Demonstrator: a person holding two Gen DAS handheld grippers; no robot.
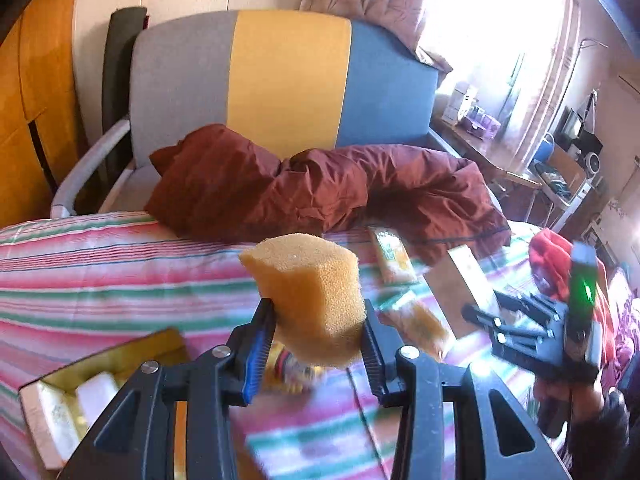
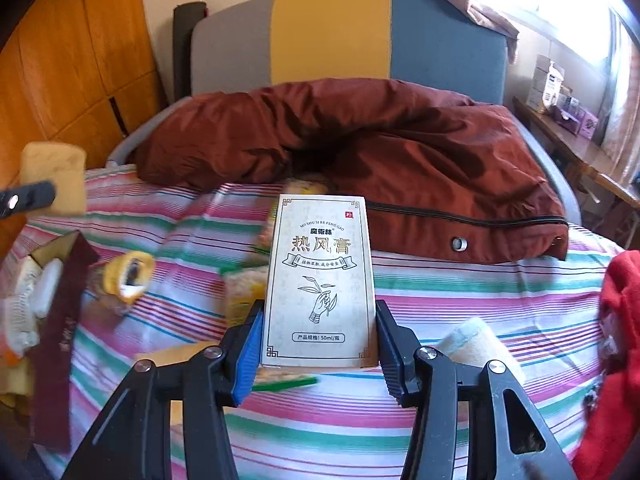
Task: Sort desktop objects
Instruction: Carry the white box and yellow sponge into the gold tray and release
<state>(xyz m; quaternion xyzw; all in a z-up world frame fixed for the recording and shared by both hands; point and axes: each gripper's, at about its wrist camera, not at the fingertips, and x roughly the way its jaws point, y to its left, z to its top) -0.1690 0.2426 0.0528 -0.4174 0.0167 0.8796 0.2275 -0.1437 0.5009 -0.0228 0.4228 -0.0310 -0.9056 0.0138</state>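
My left gripper (image 1: 318, 328) is shut on a tan sponge (image 1: 310, 284) and holds it above the striped cloth (image 1: 100, 280). The sponge also shows at the far left of the right wrist view (image 2: 56, 176). My right gripper (image 2: 319, 336) is shut on a white carton with Chinese print (image 2: 320, 280), held upright above the cloth (image 2: 480, 292). The right gripper and its carton (image 1: 468, 268) show at the right of the left wrist view. An open gold-lined box (image 1: 60, 396) with white items lies at the lower left.
A dark red quilt (image 1: 320, 184) lies at the back before a grey, yellow and blue chair (image 1: 288, 76). Yellow packets (image 1: 392, 256), a roll of yellow tape (image 2: 128, 272), a maroon box lid (image 2: 60, 320) and a red garment (image 2: 620, 340) lie around.
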